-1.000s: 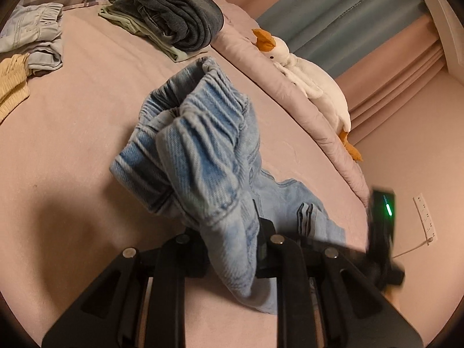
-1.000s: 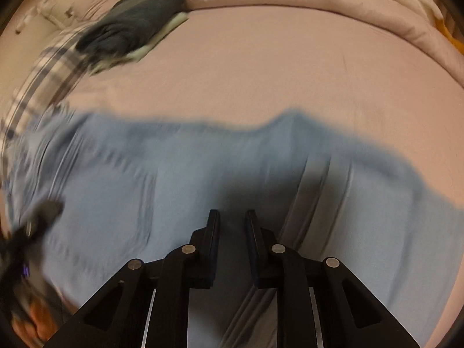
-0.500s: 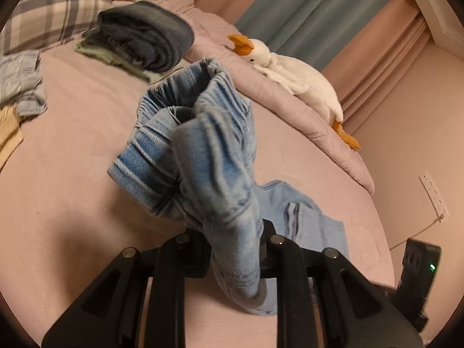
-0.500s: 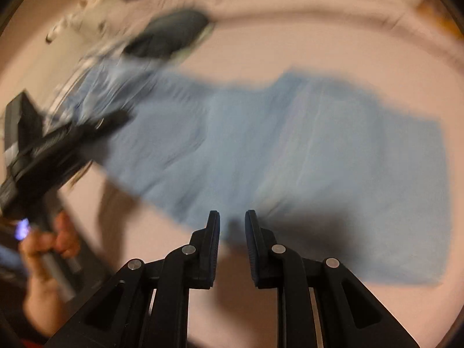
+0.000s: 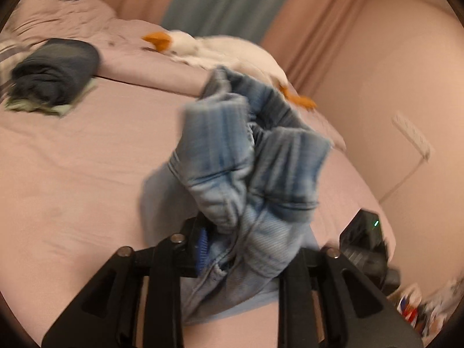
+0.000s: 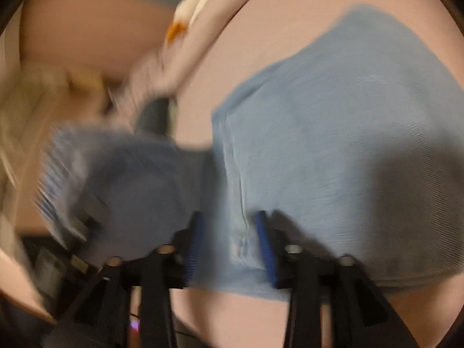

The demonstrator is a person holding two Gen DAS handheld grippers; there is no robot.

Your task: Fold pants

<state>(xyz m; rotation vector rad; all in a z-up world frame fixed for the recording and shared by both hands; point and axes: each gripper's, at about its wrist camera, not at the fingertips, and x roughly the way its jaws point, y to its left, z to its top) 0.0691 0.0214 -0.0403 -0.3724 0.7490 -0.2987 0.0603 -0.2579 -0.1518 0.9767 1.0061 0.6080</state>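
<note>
A pink-sheeted bed [image 5: 72,174] fills both views, backed by pink and blue curtains [image 5: 232,3] at 12 o'clock in the left wrist view. The left gripper [image 5: 246,249] is seen with its jaws spread wide; the bunched waistband of the light-blue pants [image 5: 249,168] lies heaped between them, though whether the cloth is pinched cannot be told through the blur. The right gripper [image 6: 230,246] is held with its jaws apart, the edge of the pants [image 6: 333,133] lying flat on the sheet between its blue pads [image 6: 262,232]. A folded dark garment [image 5: 55,72] is seen at 10 o'clock of the left view, and a white plush goose [image 5: 214,49] rests on the rolled duvet at 12 o'clock.
</note>
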